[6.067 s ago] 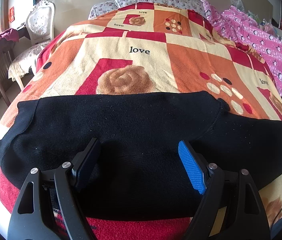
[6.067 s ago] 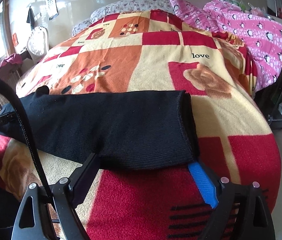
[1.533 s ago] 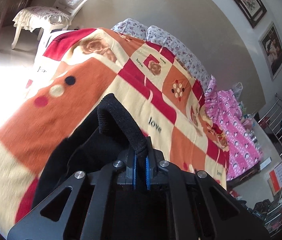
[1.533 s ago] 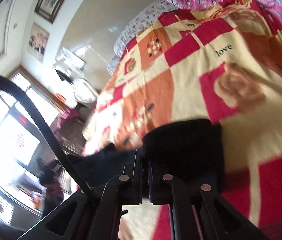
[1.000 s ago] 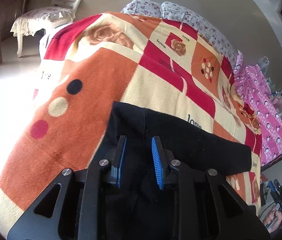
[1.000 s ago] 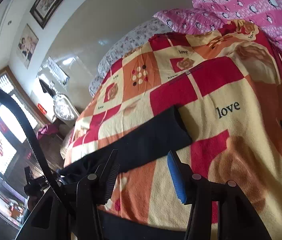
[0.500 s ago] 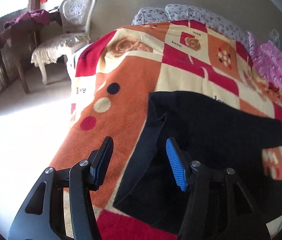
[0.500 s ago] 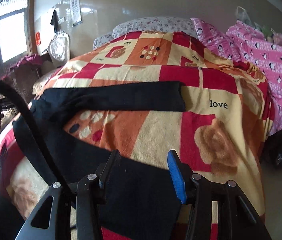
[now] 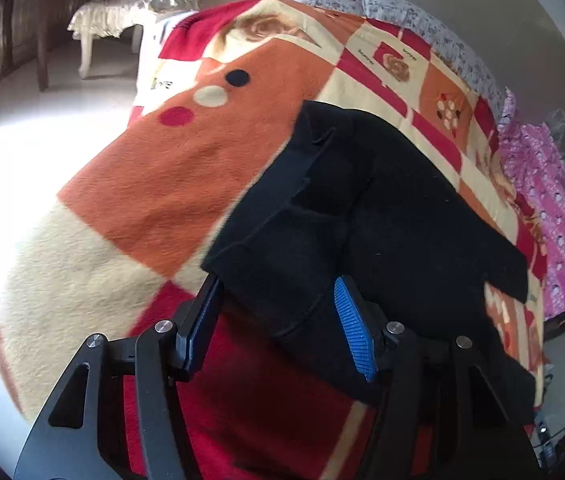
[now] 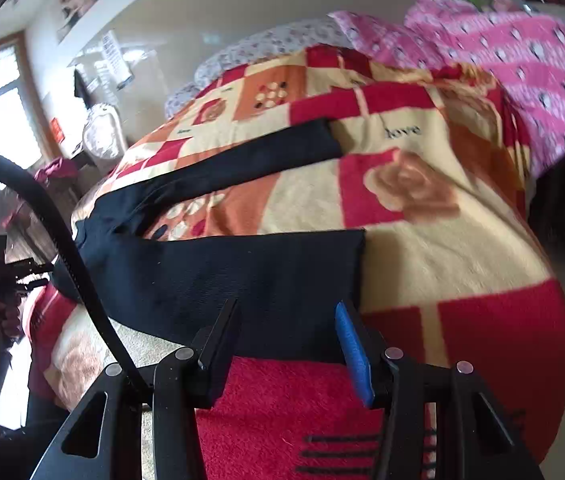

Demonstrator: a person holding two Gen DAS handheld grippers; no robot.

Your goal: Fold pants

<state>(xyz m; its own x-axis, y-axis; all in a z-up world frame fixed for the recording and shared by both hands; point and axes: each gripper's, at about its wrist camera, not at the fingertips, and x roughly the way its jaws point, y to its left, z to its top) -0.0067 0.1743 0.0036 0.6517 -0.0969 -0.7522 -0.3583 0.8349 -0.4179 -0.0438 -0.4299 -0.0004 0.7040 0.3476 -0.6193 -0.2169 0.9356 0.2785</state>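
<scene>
Meanwhile, black pants [image 9: 394, 208] lie spread on a bed under a patchwork blanket [image 9: 186, 184] of orange, cream and red squares. At the far left of the left wrist view a white chair [image 9: 134, 4] stands on the pale floor beside the bed. Right of it, the left tool [image 9: 278, 320] hovers over the near corner of the pants, the waistband end; its jaws are opening, and the cloth's corner sits between the 2 fingers without either pad pressing on it. The black left finger [image 9: 202, 320] is at the fabric's edge, and the blue ribbed pad [image 9: 352, 328] on the right finger is over the dark cloth. Farther right the pants run toward the blanket's far side, and a pink patterned quilt [image 9: 554, 216] lies at the bed's right edge.

From the right wrist view, a hand [image 10: 0, 316] at the far left holds the other tool's handle. A black cable [image 10: 66, 248] curves up in front of it. In the middle, 2 pant legs fan apart: 1 slants away across the blanket, and the nearer leg [image 10: 242, 280] lies flat, its cuff end just ahead of the right tool [image 10: 286, 340]. That tool's jaws are spread, with nothing pinched; the leg's near edge lies between the fingertips. Pink quilt [image 10: 514, 60] fills the upper right.
</scene>
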